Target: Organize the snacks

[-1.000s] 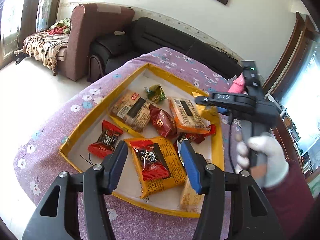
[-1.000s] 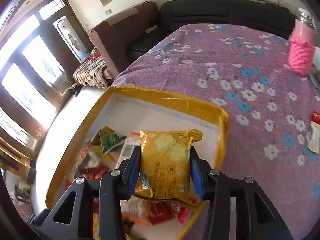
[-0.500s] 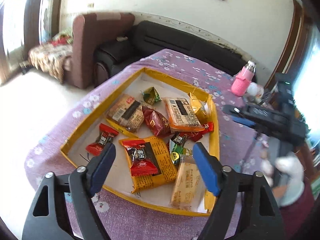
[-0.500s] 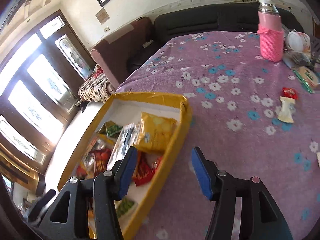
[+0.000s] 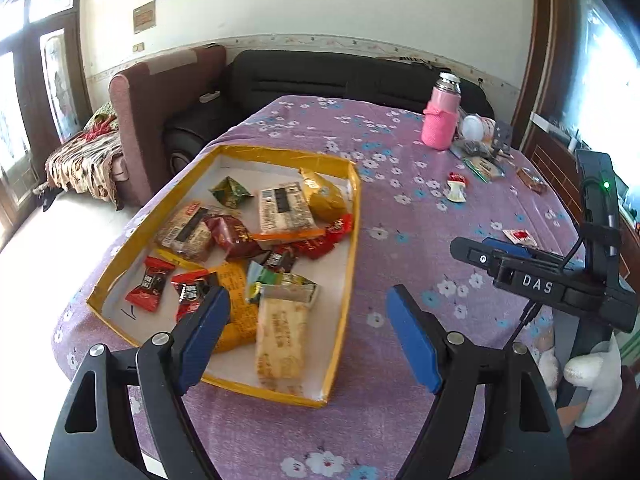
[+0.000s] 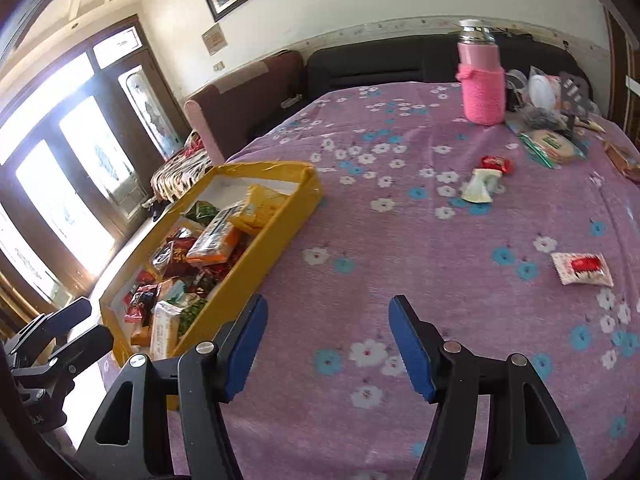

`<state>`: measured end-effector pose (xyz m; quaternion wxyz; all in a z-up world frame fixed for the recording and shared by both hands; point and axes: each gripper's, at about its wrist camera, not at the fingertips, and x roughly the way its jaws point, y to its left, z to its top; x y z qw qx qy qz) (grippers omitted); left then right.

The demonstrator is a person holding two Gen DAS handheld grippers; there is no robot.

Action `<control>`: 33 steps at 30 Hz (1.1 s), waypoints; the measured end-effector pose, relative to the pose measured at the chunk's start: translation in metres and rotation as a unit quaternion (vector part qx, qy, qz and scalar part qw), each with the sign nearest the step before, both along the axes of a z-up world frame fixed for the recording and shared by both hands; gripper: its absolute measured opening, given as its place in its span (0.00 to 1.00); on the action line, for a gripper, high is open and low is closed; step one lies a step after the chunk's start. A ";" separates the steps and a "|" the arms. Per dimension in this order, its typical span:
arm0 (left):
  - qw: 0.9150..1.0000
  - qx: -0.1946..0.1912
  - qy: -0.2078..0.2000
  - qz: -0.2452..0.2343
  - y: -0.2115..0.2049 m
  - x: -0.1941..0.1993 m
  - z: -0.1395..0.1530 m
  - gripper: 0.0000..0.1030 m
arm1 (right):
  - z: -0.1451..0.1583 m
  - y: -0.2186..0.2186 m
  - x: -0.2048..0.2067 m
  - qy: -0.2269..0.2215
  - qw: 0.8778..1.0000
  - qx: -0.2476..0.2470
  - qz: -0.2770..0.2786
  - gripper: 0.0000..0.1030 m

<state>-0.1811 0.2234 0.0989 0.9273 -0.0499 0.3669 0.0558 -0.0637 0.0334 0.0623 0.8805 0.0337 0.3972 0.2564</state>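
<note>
**Yellow packet delivered, right hand swinging out for the next one**

Gone from the right hand-held gripper [image 6: 328, 344] is the yellow snack packet [image 5: 322, 196] it was carrying a second ago; that packet is now lying in the far right corner of the yellow tray [image 5: 352, 264], leaning against the wall. Both tools are pulling back from the tray: the right one is hovering released and empty over bare purple cloth on the desk [image 6: 400, 240], and the left hand-held gripper [image 5: 308, 340] is hanging wide apart over the tray's near edge, holding nothing.

Loose snacks are waiting out right. Nearest the right tool is the white-and-red sachet [image 6: 582, 269], lying flat to its right and a little farther off, long axis running roughly left to right. Farther away, near the pink bottle [image 6: 482, 80], a white wrapper [image 6: 480, 186] and a red candy [image 6: 496, 164] are lying just beside each other. Right hand looks the better placed for all three.
</note>
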 end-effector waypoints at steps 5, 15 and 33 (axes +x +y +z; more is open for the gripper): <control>0.999 -0.013 -0.006 -0.032 -0.016 -0.003 0.003 0.79 | -0.003 -0.053 0.016 0.010 0.998 0.016 -0.052 0.63; 0.991 -0.061 -0.007 -0.121 -0.049 0.011 -0.009 0.78 | -0.004 -0.159 0.113 0.068 0.981 0.050 -0.177 0.65; 0.988 -0.090 0.035 -0.119 -0.034 0.042 -0.040 0.78 | -0.046 -0.046 0.213 0.146 0.983 -0.029 -0.109 0.24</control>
